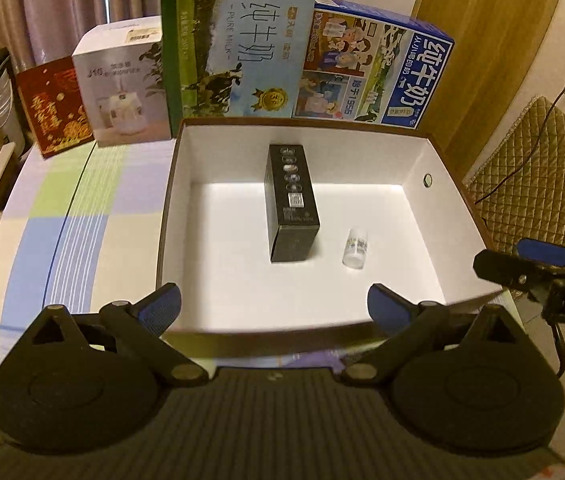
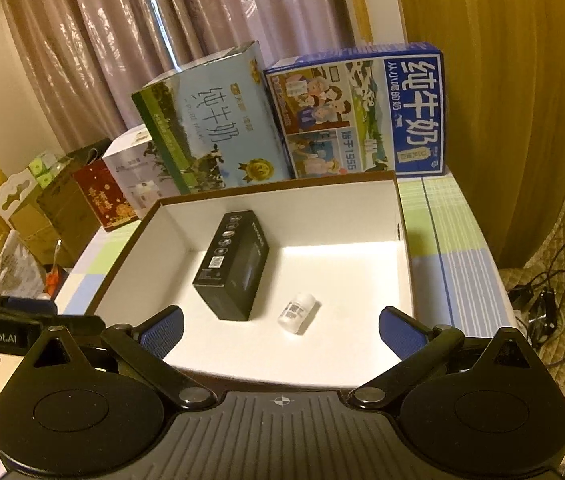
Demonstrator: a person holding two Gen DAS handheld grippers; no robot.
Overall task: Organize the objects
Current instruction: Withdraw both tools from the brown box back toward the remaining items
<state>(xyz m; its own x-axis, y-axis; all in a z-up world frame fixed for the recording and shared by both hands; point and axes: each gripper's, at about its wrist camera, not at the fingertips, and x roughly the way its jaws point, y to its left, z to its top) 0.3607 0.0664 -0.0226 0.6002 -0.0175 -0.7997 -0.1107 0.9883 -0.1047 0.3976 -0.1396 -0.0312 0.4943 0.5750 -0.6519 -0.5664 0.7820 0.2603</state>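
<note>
Curtains and a wooden panel back a counter (image 1: 62, 216) under a checked cloth, with milk cartons (image 1: 242, 40) standing along its far edge. Nearer sits a large open box (image 1: 418, 168) with white walls. Inside lies a black carton (image 1: 292, 204), stiff and probably light, best pinched across its long sides. Just beside it lies a small white bottle (image 1: 356, 249), tipped over, likely slippery and prone to roll; grip its middle. The left hand-held gripper (image 1: 274, 312) and right hand-held gripper (image 2: 280, 326) both gape wide, empty.
</note>
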